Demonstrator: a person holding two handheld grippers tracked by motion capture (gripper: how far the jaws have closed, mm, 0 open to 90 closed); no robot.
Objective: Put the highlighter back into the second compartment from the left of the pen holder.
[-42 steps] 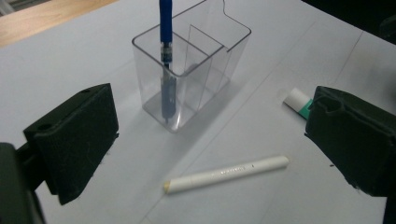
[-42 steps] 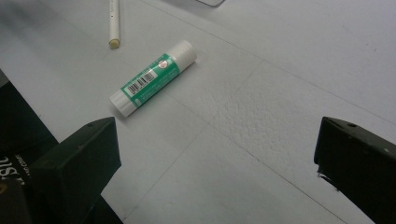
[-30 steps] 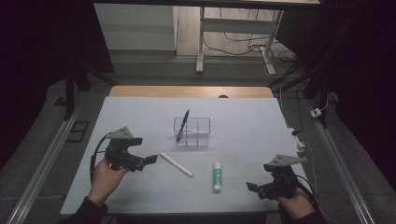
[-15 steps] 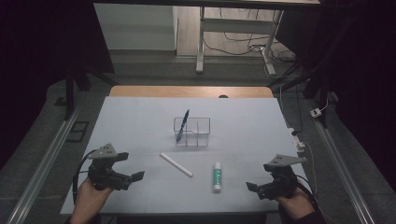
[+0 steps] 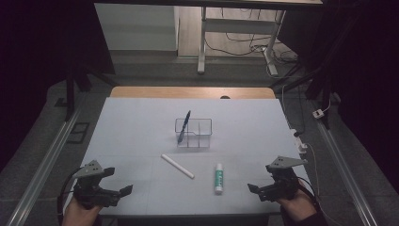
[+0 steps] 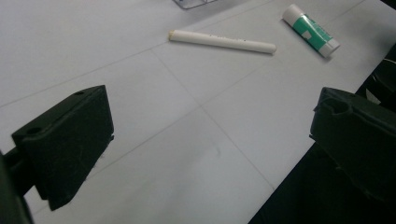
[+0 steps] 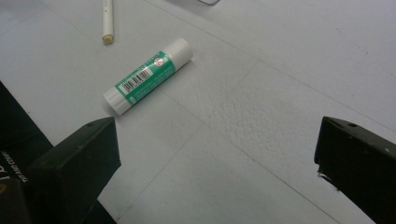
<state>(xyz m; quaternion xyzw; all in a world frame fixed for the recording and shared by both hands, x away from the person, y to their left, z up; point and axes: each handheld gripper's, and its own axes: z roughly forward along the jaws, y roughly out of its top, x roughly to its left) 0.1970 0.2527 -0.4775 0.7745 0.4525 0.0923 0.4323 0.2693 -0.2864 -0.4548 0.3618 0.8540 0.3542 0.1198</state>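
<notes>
Near edge: left tongs [image 5: 109,194] and right tongs [image 5: 263,190], both spread and empty, low over the tabletop [image 5: 141,122]; glue stick [image 5: 219,178] lying flat just ahead of the right tongs, white stick [image 5: 177,165] beside it toward the middle, both round and likely to roll or skid off the front edge if nudged by one jaw alone. Mid tabletop: clear organiser [image 5: 194,133], pen [image 5: 183,126] leaning in its left compartment, light enough to tip if bumped. Beyond: pale matte sheet over a wooden board, dim room, desk legs and loose cables on the floor.
</notes>
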